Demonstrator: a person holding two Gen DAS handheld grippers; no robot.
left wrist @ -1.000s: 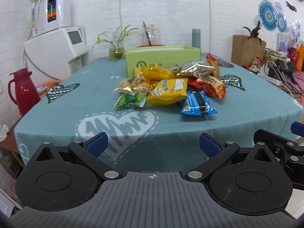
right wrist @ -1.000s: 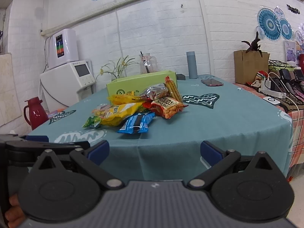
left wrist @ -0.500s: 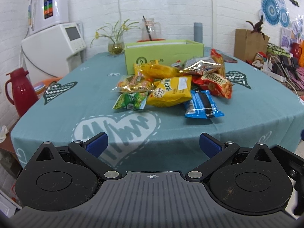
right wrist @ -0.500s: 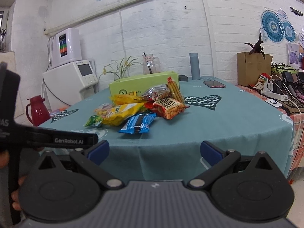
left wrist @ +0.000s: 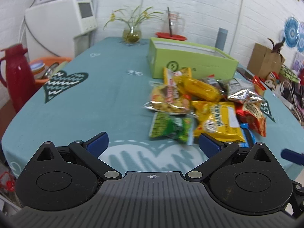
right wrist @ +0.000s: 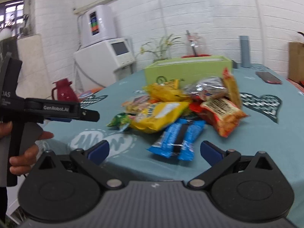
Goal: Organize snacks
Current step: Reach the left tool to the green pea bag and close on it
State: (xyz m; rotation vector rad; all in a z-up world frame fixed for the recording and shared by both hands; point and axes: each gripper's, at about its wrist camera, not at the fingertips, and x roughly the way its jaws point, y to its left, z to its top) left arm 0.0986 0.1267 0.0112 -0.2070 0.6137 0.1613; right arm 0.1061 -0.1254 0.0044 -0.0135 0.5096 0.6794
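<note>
**Both claws wide over the near edge of the desk**

We hold the left claw [left wrist: 153,142] spread wide with nothing between its blue pads, above the near edge of the desk [left wrist: 106,95], which is draped in a teal cloth printed with hearts. Our right claw [right wrist: 154,150] is equally wide and empty, its pads flanking a glossy blue wrapper [right wrist: 176,140] that lies flat at the front of the snack pile. In the right wrist view we see the left claw [right wrist: 89,115] side-on, gripped by our left hand [right wrist: 24,152].

The snacks sit heaped toward the middle of the desk: a puffy yellow bag [left wrist: 221,122], a crinkled green packet [left wrist: 171,128] at the pile's left front, a red-orange bag [left wrist: 253,115] on its right, and a silver foil pouch [left wrist: 244,95] on top. Just behind them stands an open, rectangular lime-green cardboard box [left wrist: 190,60]. A smooth red thermos [left wrist: 14,76] stands off the left edge.
</note>
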